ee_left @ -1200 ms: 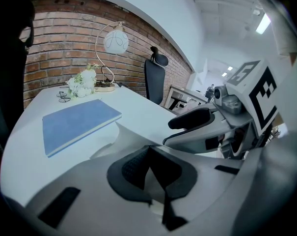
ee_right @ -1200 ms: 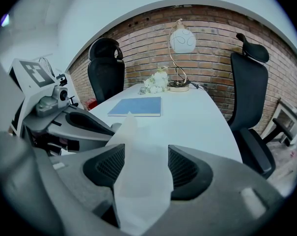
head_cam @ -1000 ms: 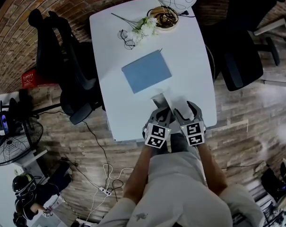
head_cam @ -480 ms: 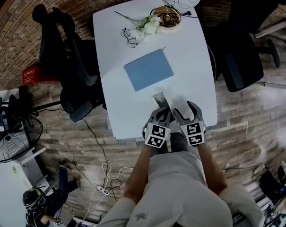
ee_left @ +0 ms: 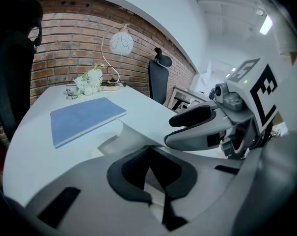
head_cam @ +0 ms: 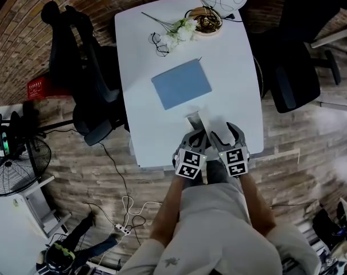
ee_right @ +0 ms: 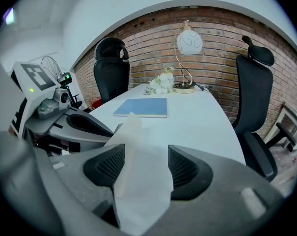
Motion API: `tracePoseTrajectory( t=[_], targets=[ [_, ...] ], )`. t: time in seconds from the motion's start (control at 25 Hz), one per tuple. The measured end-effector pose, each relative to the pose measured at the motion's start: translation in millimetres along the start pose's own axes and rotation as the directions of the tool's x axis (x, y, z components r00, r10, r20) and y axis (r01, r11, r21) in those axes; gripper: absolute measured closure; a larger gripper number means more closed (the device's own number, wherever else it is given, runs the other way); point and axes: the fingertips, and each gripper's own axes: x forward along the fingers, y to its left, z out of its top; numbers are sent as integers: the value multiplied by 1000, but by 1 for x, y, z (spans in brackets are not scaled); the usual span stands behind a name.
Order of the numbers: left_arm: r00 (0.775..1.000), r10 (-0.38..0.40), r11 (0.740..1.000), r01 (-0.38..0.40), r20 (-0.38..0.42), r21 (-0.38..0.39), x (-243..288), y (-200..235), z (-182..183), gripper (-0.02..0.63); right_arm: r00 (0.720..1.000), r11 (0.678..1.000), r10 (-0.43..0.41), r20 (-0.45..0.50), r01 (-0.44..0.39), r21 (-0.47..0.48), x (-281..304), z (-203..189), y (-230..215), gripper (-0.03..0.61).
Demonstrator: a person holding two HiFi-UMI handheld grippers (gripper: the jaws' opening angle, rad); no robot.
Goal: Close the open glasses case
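Glasses case (ee_right: 138, 173): flap upright between my half-open right claw (head_cam: 227, 135), short of blue notebook (head_cam: 181, 84); left claw (head_cam: 194, 137) shut alongside.

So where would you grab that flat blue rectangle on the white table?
Take the flat blue rectangle by its near long edge, coming from the person's side of the white table. It lies flat and thin, with nothing standing up to pinch; that edge is bare and faces the person, so one jaw could probably slip under it.
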Motion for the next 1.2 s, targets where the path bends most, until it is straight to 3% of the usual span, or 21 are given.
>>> tracePoseTrajectory(
  t=[1.2],
  targets=[
    [1000, 24, 999, -24, -5, -32, -9, 19, -12, 611, 1000, 1000, 19, -6, -19, -8, 7, 4, 15, 301]
  ],
)
